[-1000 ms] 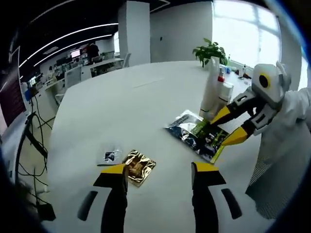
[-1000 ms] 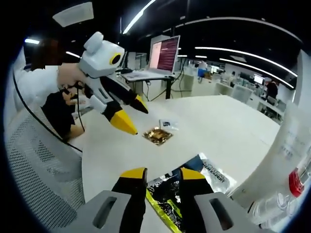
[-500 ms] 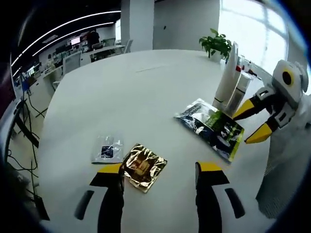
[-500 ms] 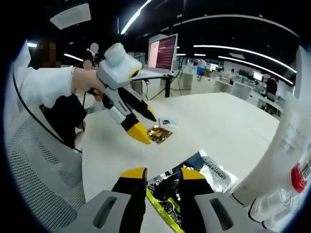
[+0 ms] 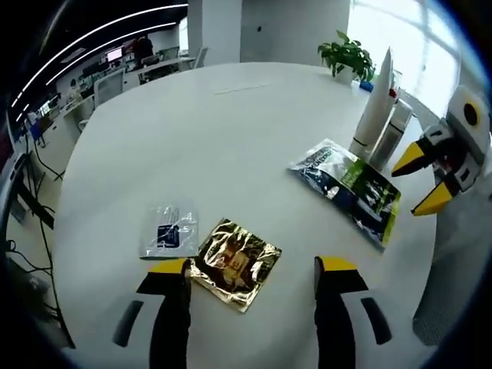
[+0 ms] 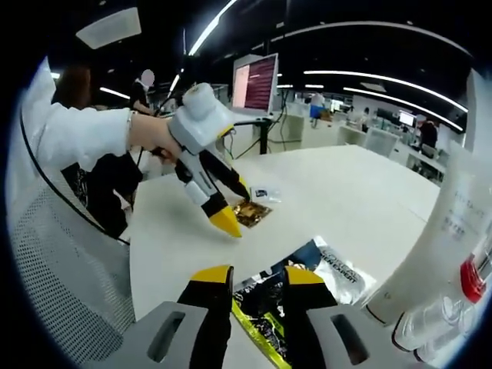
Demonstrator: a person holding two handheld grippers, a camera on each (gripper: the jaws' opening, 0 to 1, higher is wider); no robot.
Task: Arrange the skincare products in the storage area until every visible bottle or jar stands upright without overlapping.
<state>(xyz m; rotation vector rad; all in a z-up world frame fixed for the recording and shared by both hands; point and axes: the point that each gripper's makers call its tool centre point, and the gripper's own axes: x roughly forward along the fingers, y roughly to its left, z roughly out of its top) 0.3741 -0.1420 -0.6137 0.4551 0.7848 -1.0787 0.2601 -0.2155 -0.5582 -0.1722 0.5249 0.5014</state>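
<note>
Since a second ago the left gripper has been brought down closer over the gold sachet — it's seen nosing in at that sachet in the right gripper view too. Its jaws are held wide, nothing between them. The gold sachet is lying flat on the table, just ahead of the jaws and nearer the left one, with one corner tucked right beside that jaw's tip. A small clear sachet is lying flat just beside it, touching or nearly so — can't be told which.

The right gripper is kept at a narrow gap, nothing clamped, right at the edge of the dark mask pack. In the left gripper view that pack is laid with its long axis running from the bottles toward the near table edge. The white tube and the clear bottle are already stood upright, touching or close, just beyond the pack.

So the gold sachet is clearly the left one's job; the pack is closer to the right.
</note>
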